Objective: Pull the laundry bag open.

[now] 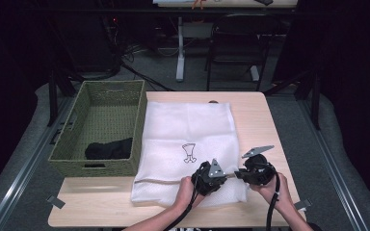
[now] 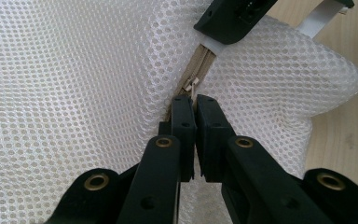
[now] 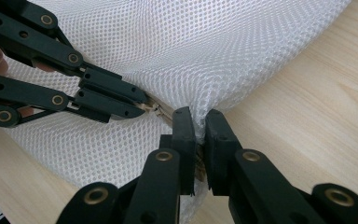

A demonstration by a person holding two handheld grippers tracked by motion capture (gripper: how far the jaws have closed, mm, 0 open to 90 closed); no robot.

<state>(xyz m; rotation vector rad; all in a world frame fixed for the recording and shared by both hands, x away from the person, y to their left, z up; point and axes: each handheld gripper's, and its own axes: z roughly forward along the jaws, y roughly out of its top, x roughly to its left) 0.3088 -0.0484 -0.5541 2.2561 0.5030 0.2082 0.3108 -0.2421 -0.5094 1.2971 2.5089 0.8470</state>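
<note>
At the near edge of a pale wooden desk [image 1: 265, 125], a person's two hands work a white mesh laundry bag [image 1: 183, 130] that lies flat beside a woven green basket [image 1: 139, 120]. The left claw [image 1: 224, 176] is closed on the bag's beige zipper [image 2: 200, 63], its pads pinched over the tape just below the small metal pull [image 2: 191, 86], a detail plain in the left claw view and too small to make out from above. Just beyond its tips, the right claw [image 1: 237, 174] is clamped on a pinched fold of mesh at the bag's corner; in the right claw view [image 3: 200, 123] the netting bunches up between its pads, with bare desk to one side and the left claw [image 3: 144, 100] coming in from the other, tips nearly meeting. The high view adds what neither claw camera catches: a dark cloth [image 1: 108, 149] lying in the basket well to the left of both claws, and a small printed figure [image 1: 189, 153] on the bag just behind the left claw.
</note>
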